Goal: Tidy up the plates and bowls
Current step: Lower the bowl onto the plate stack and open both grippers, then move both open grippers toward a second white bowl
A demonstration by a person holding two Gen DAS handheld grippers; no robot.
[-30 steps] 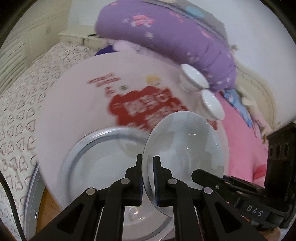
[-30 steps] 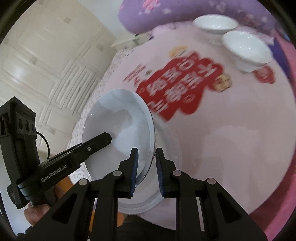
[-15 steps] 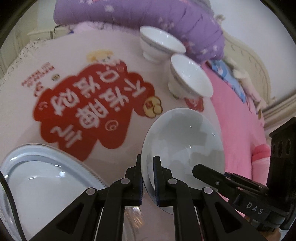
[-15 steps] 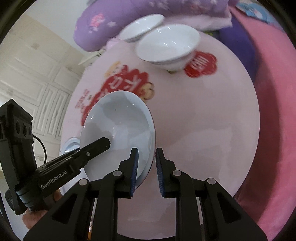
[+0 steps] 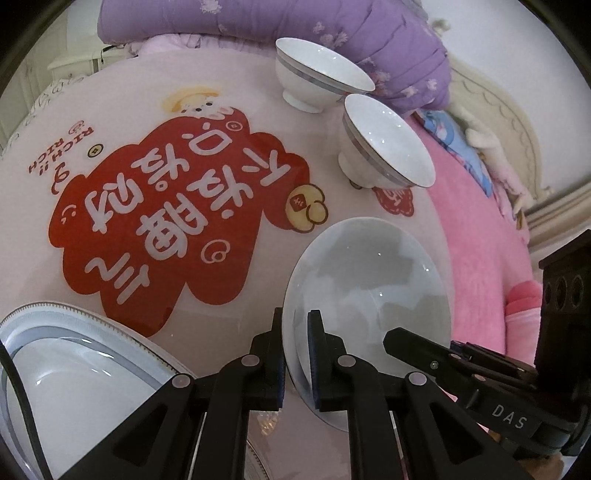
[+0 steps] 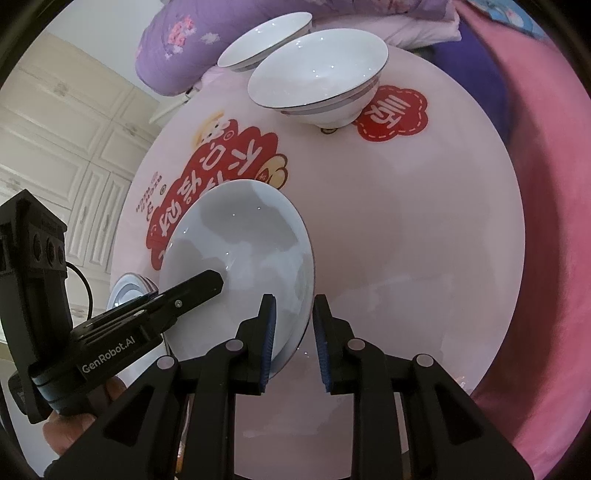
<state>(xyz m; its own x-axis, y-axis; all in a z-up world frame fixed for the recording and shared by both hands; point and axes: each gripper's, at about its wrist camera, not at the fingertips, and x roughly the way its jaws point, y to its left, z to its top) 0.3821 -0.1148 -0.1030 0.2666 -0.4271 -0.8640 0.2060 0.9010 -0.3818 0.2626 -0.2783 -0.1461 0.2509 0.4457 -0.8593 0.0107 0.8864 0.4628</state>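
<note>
A pale bowl point(image 5: 369, 291) is held above the round pink table point(image 5: 229, 88), gripped on opposite rims by both grippers. My left gripper point(image 5: 297, 354) is shut on its left rim. My right gripper point(image 6: 293, 341) is shut on its right rim; the bowl also shows in the right wrist view point(image 6: 240, 258). Two white bowls with grey bands stand at the far side: one point(image 5: 317, 74) behind, one point(image 5: 384, 140) nearer. A stack of plates point(image 5: 74, 373) lies at the near left.
The table carries a large red sticker point(image 5: 166, 221) with white characters. A purple quilt point(image 5: 332, 26) lies behind the bowls. Pink bedding point(image 5: 487, 236) runs along the right. White cupboards point(image 6: 74, 147) stand on the left.
Both grippers have carried the bowl away from the plate stack, to the right and forward across the table toward the two white bowls. The plates have slid to the lower left of the view.
</note>
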